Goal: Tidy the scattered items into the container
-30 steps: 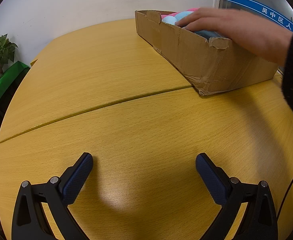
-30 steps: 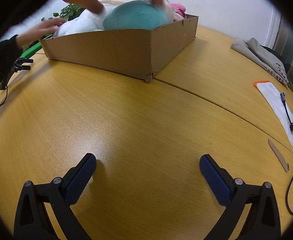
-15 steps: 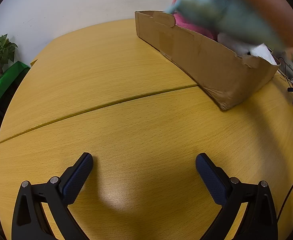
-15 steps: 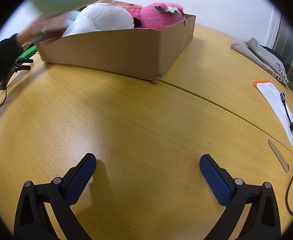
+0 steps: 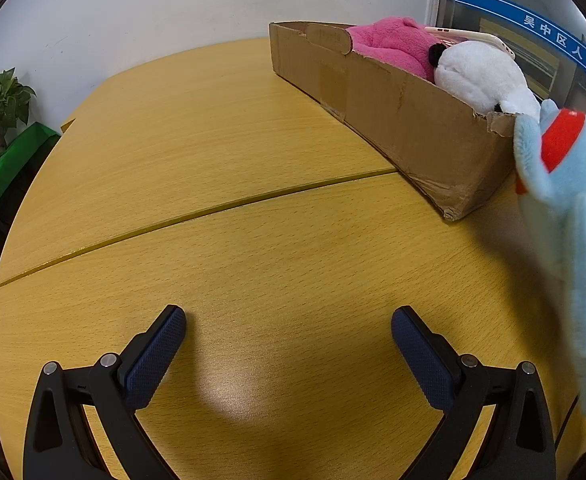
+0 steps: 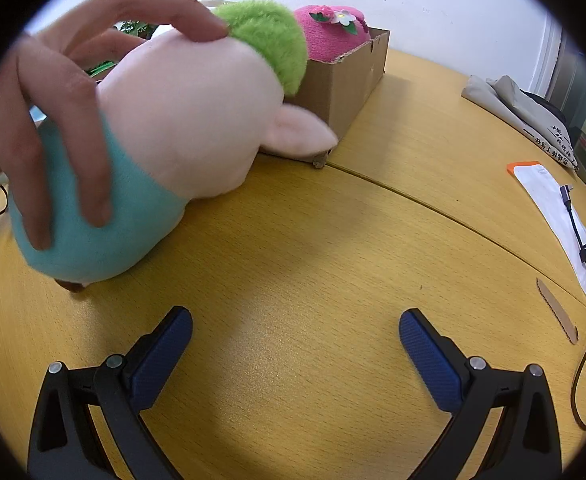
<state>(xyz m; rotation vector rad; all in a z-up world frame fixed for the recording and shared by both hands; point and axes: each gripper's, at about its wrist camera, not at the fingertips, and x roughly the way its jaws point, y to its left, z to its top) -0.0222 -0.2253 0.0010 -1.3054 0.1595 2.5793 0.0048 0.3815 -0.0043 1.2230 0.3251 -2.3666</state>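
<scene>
Out of the box (image 6: 345, 80) comes a plush pig (image 6: 165, 140), a hand (image 6: 53, 92) setting it on my table (image 6: 313, 240). Both my grippers, left (image 5: 289, 334) and right (image 6: 295, 336), sit released, grasping nothing.

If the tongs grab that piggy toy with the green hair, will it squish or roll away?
It probably squishes: the plush pig looks soft and fuzzy, and the hand sinks a little into its teal bottom. It likely feels light for its size. Its round body might roll when nudged, though the fabric should grip the wooden table.
</scene>
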